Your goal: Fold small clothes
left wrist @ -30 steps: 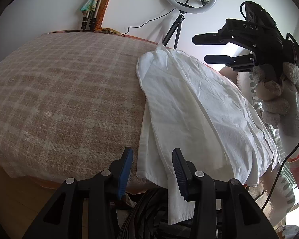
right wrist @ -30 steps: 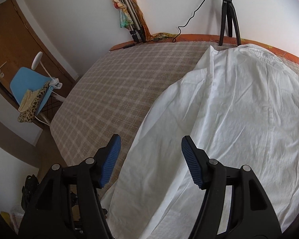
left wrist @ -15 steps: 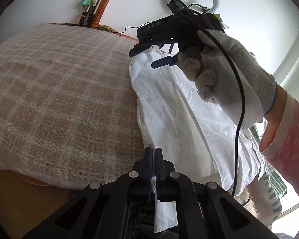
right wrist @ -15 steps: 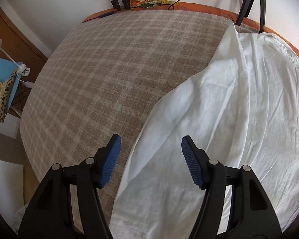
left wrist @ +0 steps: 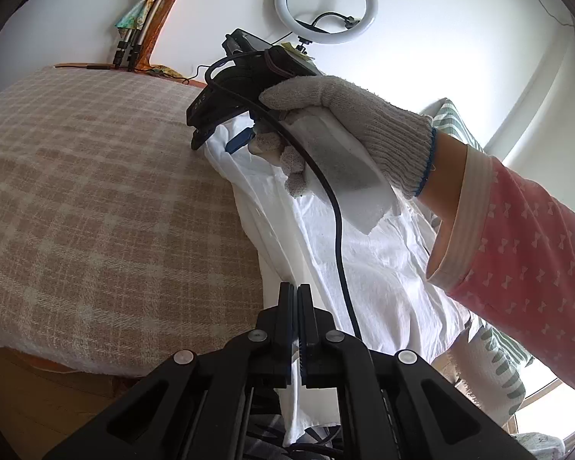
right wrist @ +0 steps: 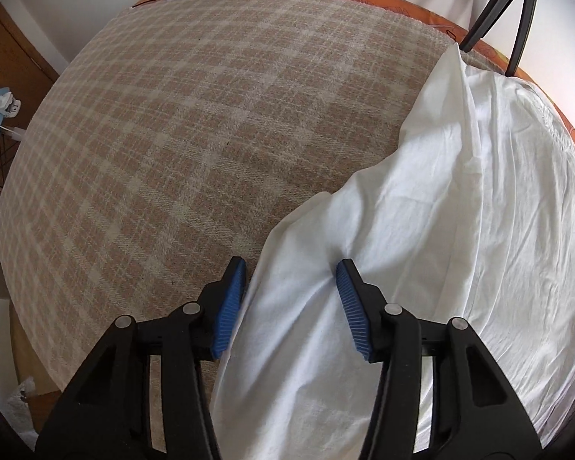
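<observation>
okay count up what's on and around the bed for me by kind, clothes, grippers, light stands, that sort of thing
White garment: 1
Plaid blanket: 1
Grippers: 2, left gripper, right gripper
Ring light: 1
Total: 5

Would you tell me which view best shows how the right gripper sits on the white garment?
The right wrist view: the right gripper straddles the white garment edge, jaws just closing. The left wrist view shows it small, largely hidden behind the gloved hand.

Crinkled white cloth garment (right wrist: 460, 230), coarse woven blanket (right wrist: 211, 134) (matt, checked)
</observation>
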`<state>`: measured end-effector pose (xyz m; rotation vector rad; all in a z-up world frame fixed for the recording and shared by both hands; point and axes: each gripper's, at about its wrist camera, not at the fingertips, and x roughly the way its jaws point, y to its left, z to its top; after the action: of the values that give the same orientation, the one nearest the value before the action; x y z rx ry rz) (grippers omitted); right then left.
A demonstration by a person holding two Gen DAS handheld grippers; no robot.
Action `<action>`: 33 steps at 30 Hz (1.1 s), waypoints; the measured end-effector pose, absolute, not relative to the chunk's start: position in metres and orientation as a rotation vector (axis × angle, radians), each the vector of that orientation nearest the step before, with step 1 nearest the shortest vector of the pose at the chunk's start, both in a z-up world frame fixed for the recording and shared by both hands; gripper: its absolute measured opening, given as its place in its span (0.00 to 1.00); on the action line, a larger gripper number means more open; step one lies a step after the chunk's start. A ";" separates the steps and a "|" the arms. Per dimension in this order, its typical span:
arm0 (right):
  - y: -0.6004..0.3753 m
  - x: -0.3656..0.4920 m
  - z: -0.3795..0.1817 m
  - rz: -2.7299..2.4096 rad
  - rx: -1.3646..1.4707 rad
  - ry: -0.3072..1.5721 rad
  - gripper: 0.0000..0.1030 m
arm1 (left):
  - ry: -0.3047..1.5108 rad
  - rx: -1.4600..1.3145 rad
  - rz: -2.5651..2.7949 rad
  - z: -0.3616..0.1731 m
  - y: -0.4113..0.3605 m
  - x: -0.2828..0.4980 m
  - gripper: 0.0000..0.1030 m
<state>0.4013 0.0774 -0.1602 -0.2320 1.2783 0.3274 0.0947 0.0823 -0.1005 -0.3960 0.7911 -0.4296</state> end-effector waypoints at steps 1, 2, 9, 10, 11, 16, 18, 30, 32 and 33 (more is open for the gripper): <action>0.072 0.401 -0.159 0.321 -0.226 1.272 0.32 | 0.792 -0.389 -0.433 -0.099 0.079 0.095 0.00; 0.065 0.402 -0.157 0.325 -0.206 1.270 0.21 | 0.792 -0.382 -0.436 -0.098 0.076 0.096 0.00; -0.008 0.397 -0.134 0.444 0.139 1.216 0.06 | 0.787 -0.323 -0.469 -0.089 0.053 0.095 0.00; -0.018 0.395 -0.130 0.460 0.168 1.198 0.06 | 0.788 -0.315 -0.477 -0.087 0.049 0.095 0.00; -0.028 0.393 -0.128 0.469 0.190 1.180 0.06 | 0.789 -0.307 -0.483 -0.087 0.045 0.095 0.00; -0.072 0.385 -0.113 0.485 0.285 1.120 0.06 | 0.795 -0.267 -0.524 -0.083 0.020 0.094 0.00; -0.089 0.382 -0.111 0.477 0.315 1.105 0.06 | 0.793 -0.249 -0.540 -0.081 0.009 0.094 0.00; -0.162 0.381 -0.135 0.299 0.326 1.129 0.06 | 0.850 -0.143 -0.661 -0.077 -0.044 0.083 0.12; -0.168 0.382 -0.142 0.287 0.330 1.147 0.07 | 0.838 -0.113 -0.658 -0.073 -0.043 0.073 0.18; -0.169 0.381 -0.143 0.287 0.328 1.151 0.11 | 0.830 -0.102 -0.651 -0.070 -0.040 0.068 0.21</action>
<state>0.3810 -0.1694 -0.1431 0.3284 1.1510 0.2872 0.0683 -0.0396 -0.0701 -0.1022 0.8302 -0.6513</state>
